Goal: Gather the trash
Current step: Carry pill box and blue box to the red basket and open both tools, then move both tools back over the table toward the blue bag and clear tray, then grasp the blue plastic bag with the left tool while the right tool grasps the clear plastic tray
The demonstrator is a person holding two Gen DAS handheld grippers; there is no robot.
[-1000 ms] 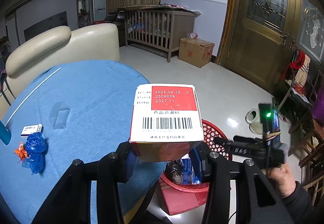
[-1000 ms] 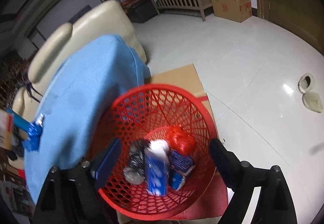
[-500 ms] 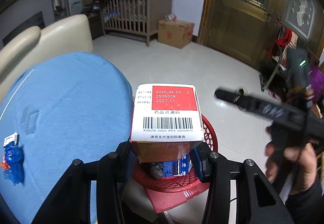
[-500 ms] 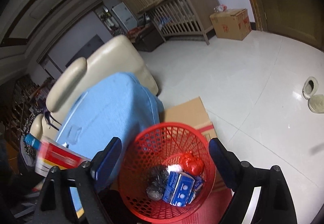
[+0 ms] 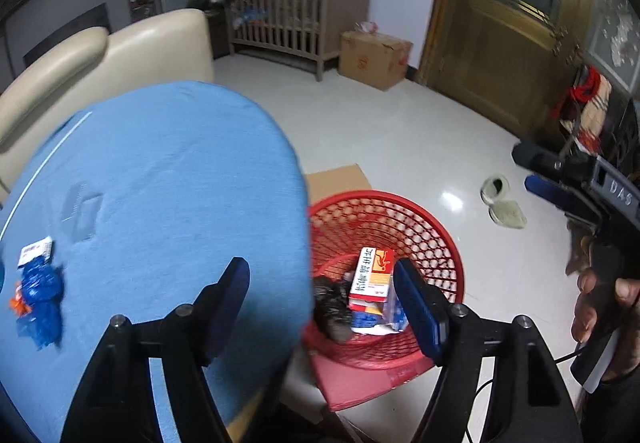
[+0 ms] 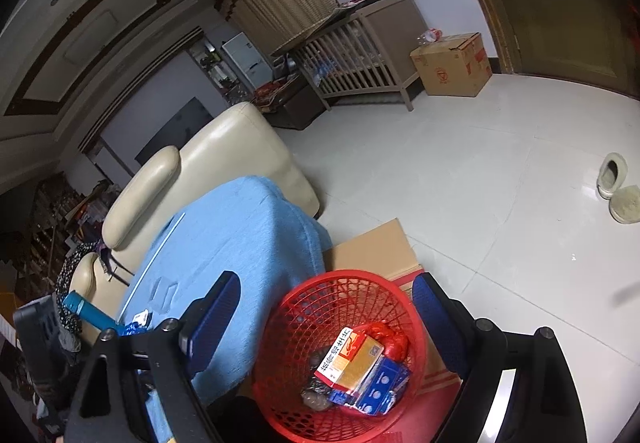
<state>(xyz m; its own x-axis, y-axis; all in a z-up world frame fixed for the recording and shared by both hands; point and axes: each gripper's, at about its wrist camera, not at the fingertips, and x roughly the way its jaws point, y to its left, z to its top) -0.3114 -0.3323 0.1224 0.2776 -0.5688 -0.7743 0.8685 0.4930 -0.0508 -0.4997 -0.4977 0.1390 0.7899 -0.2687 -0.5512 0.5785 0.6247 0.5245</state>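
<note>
Jaws on your left claw (image 5: 320,307) are opening with nothing between them, the medicine box (image 5: 371,274) lying in the red basket (image 5: 440,239) just ahead, so lift clear before swinging left toward the blue wrappers (image 5: 38,299) on the table (image 5: 172,179).

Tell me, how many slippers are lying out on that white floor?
2. One slipper lies on the tiles right of the red basket, opening upward; the other slipper sits right beside it, sole up. More may be out of view.
</note>
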